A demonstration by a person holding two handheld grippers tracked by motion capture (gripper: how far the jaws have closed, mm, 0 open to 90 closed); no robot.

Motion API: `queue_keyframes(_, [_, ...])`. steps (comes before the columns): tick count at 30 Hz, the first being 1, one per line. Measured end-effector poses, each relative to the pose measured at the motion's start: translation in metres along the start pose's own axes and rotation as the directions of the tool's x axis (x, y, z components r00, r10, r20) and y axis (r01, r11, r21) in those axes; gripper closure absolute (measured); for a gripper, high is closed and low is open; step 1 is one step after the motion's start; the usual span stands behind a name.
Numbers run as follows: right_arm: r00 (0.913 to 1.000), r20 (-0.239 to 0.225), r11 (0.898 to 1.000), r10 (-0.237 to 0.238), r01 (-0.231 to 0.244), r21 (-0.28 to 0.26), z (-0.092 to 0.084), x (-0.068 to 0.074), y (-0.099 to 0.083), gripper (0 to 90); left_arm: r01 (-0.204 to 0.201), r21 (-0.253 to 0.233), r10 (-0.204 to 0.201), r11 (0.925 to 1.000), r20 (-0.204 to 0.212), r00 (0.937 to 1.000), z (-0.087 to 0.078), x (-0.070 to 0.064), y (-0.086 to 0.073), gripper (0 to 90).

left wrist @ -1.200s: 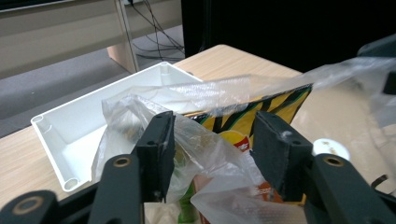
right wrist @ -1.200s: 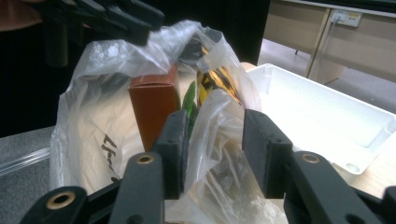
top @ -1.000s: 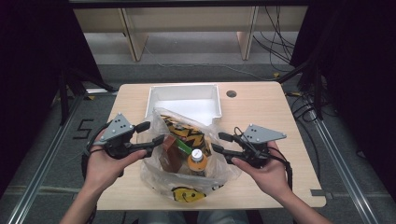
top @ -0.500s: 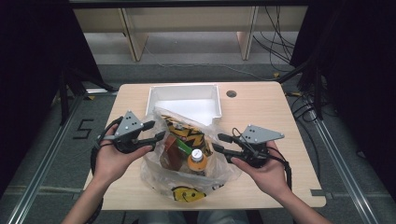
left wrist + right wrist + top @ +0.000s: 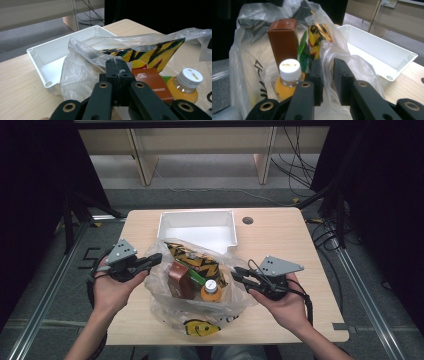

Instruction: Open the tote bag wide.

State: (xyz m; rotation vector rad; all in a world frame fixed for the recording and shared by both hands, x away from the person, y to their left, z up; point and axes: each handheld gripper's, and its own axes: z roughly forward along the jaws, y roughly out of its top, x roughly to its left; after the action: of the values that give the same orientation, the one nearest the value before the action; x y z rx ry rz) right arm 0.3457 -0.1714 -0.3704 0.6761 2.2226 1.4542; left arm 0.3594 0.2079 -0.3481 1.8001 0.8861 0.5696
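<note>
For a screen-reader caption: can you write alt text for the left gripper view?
The left gripper has its two black jaws shut on a fold of the clear plastic bag, which holds a yellow-and-black snack packet, a brown carton and an orange drink bottle with a white cap. Behind the bag, a white plastic tray sits on the light wooden table.

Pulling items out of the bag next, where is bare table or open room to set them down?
The white tray behind the plastic bag is empty. Bare table lies right of the tray, around the round hole, and along the right edge. It is crowded mid-front: the bag sits between the left tool and right tool.
</note>
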Motion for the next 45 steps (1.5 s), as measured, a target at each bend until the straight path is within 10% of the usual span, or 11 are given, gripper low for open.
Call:
queue_keyframes(17, [0.9992, 0.038, 0.996, 0.011, -0.014, 0.085, 0.009, -0.008, -0.008, 83.3, 0.09, -0.012, -0.09, 0.9959, -0.004, 0.9959, 0.001, 0.019, -0.041, 89.4])
queue_keyframes(29, [0.9991, 0.012, 0.986, 0.041, -0.042, 0.161, 0.025, -0.012, -0.027, 82.4, 0.254, 0.041, -0.255, 0.9662, 0.018, 0.9667, 0.014, 0.027, -0.078, 89.3])
queue_keyframes(37, [0.9988, 0.023, 0.975, 0.042, -0.046, 0.22, 0.034, -0.018, -0.036, 81.1, 0.255, 0.068, -0.255, 0.9646, -0.013, 0.967, 0.025, 0.033, -0.089, 89.0])
queue_keyframes(45, [0.9978, 0.056, 0.967, 0.036, -0.049, 0.252, 0.042, -0.025, -0.042, 78.5, 0.193, 0.062, -0.189, 0.9793, -0.053, 0.9804, 0.036, 0.036, -0.087, 87.3])
